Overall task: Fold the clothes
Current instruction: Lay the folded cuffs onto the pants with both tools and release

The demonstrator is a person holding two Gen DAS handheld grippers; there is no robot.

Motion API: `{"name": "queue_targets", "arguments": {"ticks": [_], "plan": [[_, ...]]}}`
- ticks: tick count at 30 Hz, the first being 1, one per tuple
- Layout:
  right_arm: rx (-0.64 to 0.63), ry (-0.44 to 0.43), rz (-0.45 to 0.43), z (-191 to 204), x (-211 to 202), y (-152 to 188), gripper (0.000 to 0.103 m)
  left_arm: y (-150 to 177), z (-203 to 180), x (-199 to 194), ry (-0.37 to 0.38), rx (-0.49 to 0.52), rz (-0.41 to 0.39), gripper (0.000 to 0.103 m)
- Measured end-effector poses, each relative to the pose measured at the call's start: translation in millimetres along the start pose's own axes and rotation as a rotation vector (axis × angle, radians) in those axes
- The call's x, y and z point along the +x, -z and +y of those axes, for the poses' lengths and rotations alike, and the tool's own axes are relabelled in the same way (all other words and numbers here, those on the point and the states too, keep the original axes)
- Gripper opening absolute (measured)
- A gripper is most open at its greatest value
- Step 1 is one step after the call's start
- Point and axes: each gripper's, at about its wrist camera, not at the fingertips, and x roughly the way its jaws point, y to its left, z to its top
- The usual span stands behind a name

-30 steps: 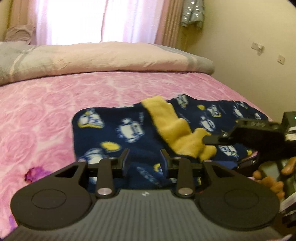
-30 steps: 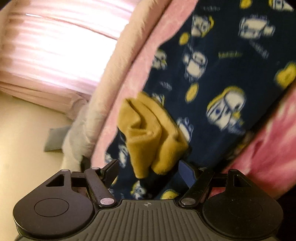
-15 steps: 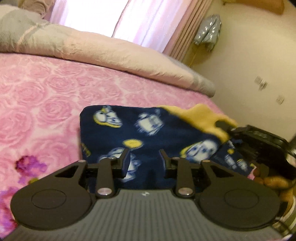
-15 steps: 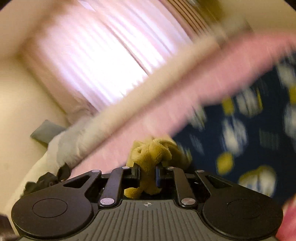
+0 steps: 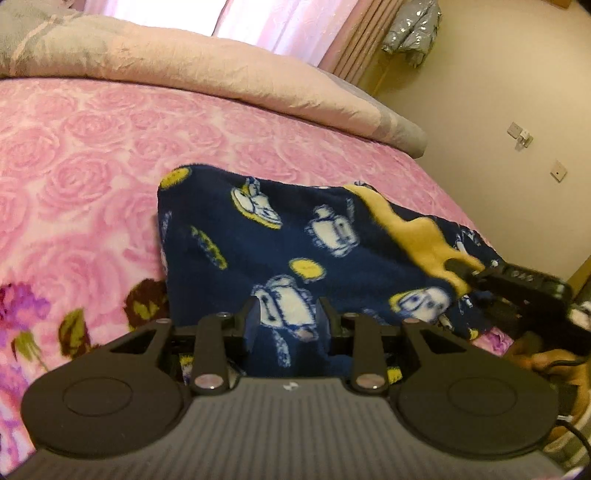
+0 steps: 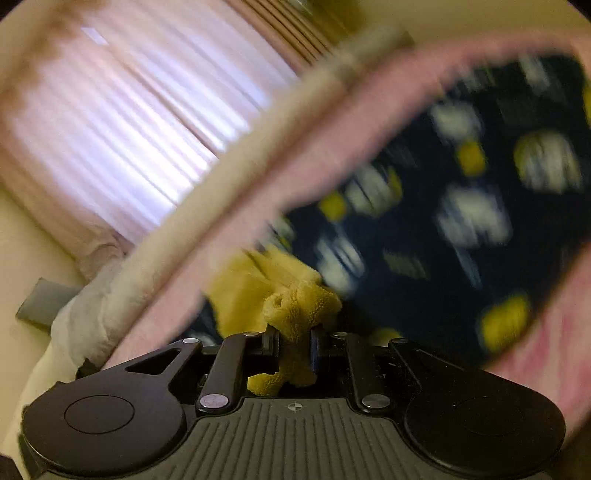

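garment: navy fleece piece (image 5: 295, 240) with cartoon print, spread on the pink bed (image 5: 74, 166), long axis running left-right across the left view
left gripper (image 5: 284, 317): partly closed, pinching the near navy edge
right gripper (image 6: 293, 341): jaws just closed tight on the yellow cuff (image 6: 295, 306)
key relation: cuff sits at the garment's right end, so the right gripper's the one to carry it leftward over the body

Bedroom with a pink bed by a curtained window
A pink rose-patterned bedspread (image 5: 110, 155) covers the bed, with a rumpled pale pink and grey duvet (image 5: 207, 70) heaped along its far edge; behind hang sheer pink curtains (image 6: 122, 110), a silvery jacket (image 5: 413, 26) beside them, and wall sockets (image 5: 521, 134) on the cream wall
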Motion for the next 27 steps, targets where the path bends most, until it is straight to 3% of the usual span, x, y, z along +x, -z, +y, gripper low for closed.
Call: {"name": "queue_targets", "arguments": {"ticks": [1, 4, 5, 6, 8, 10, 12, 15, 21, 22, 23, 24, 27], "plan": [[-0.022, 0.004, -0.002, 2.9, -3.0, -0.9, 0.013, -0.1, -1.0, 0.3, -0.005, 0.009, -0.001, 0.027], [-0.052, 0.062, 0.127, -2.4, 4.5, 9.0, 0.014, -0.7, -0.6, 1.8, -0.021, 0.016, 0.007, 0.027], [-0.062, 0.081, 0.170, -4.2, 7.0, 12.2, 0.018, -0.9, -0.4, 2.3, -0.027, 0.019, 0.010, 0.027], [-0.079, 0.095, 0.187, -4.7, 6.8, 12.8, 0.042, -1.8, 0.3, 0.0, -0.029, 0.021, 0.005, 0.027], [-0.137, 0.098, 0.119, -0.4, -4.5, 2.9, 0.070, -4.1, 2.9, -5.6, -0.035, 0.025, -0.006, 0.027], [-0.189, 0.096, 0.060, 3.9, -13.0, -8.5, 0.071, -8.4, 7.1, -9.4, -0.040, 0.013, -0.016, 0.027], [-0.207, 0.055, 0.059, 7.6, -5.1, -27.3, 0.071, -13.4, 11.2, -11.3, -0.041, -0.004, -0.027, 0.027], [-0.207, -0.017, 0.169, 7.1, 33.8, -44.2, 0.071, -20.0, 10.9, -10.0, -0.046, -0.021, -0.043, 0.027], [-0.159, -0.029, 0.309, -6.8, 107.9, -41.6, 0.071, -25.5, 9.1, -7.7, -0.056, -0.015, -0.052, 0.028], [-0.153, -0.039, 0.309, -7.4, 110.6, -40.3, 0.070, -26.3, 10.0, -7.5, -0.059, -0.014, -0.056, 0.028], [-0.160, -0.052, 0.309, -6.7, 112.6, -39.9, 0.044, -27.1, 10.9, -7.2, -0.063, -0.014, -0.060, 0.028], [-0.193, -0.066, 0.307, -2.8, 113.1, -41.3, 0.009, -28.2, 11.7, -7.3, -0.064, -0.013, -0.065, 0.028], [-0.255, -0.060, 0.230, 7.0, 104.9, -48.9, 0.008, -31.4, 14.1, -7.6, -0.067, -0.004, -0.082, 0.028]]}}
